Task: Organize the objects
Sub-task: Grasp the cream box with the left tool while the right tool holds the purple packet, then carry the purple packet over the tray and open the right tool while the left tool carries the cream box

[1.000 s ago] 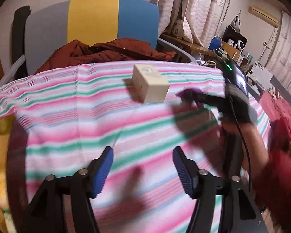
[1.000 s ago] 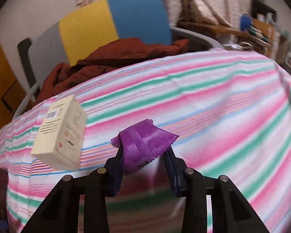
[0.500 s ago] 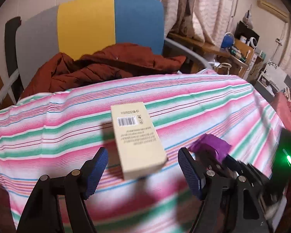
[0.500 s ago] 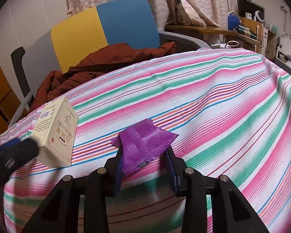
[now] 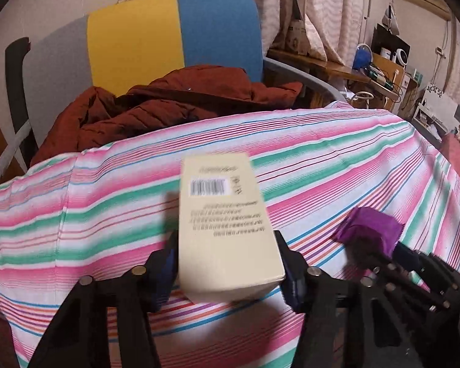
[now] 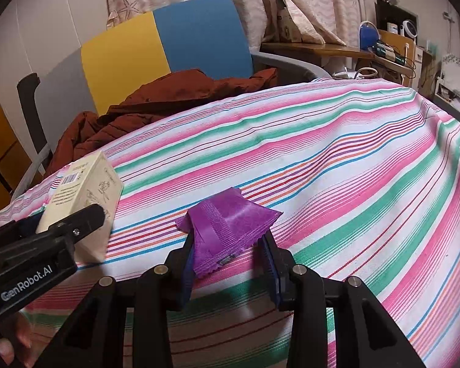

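The left gripper (image 5: 227, 271) is closing its jaws around the cream cardboard box (image 5: 227, 227), pads at its sides. The right gripper (image 6: 230, 263) is clamping a purple crinkle-edged foil packet (image 6: 227, 224) above the pink-and-green striped tablecloth (image 6: 337, 159). Beyond, a rust-red jacket (image 5: 168, 107) is lying on a chair.

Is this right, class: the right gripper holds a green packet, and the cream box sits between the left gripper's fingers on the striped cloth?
Not quite. The packet in the right gripper is purple, not green, as the right wrist view shows. The cream box does sit between the closing left gripper fingers on the striped cloth.
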A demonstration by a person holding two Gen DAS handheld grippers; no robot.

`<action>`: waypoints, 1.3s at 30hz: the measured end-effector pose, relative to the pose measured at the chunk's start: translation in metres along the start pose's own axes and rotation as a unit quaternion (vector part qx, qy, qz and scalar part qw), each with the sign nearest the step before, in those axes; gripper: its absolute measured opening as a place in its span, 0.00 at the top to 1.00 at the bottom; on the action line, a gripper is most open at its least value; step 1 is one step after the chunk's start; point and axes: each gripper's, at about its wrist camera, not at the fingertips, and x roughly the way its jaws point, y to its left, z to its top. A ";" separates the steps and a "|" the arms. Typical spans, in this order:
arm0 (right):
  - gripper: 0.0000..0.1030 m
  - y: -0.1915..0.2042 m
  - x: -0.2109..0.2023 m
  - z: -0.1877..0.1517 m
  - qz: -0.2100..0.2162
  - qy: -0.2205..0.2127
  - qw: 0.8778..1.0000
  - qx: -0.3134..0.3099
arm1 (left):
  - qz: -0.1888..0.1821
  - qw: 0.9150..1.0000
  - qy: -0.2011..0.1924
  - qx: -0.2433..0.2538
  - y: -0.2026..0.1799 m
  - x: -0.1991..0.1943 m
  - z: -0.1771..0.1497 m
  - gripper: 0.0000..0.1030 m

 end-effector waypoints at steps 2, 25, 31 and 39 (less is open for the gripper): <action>0.62 0.000 0.000 0.000 -0.001 0.000 1.000 -0.001 | -0.011 1.000 0.003 -0.015 0.007 0.001 -0.003 0.50; 0.62 0.006 -0.017 0.000 -0.011 -0.039 0.999 -0.016 | -0.034 0.995 -0.052 -0.079 0.047 -0.068 -0.077 0.50; 0.62 0.008 -0.033 -0.012 0.014 -0.038 0.999 0.002 | -0.049 0.993 -0.062 -0.093 0.053 -0.091 -0.104 0.50; 0.62 0.019 -0.057 -0.040 0.025 -0.028 0.999 0.004 | -0.063 0.991 -0.072 -0.093 0.057 -0.118 -0.126 0.50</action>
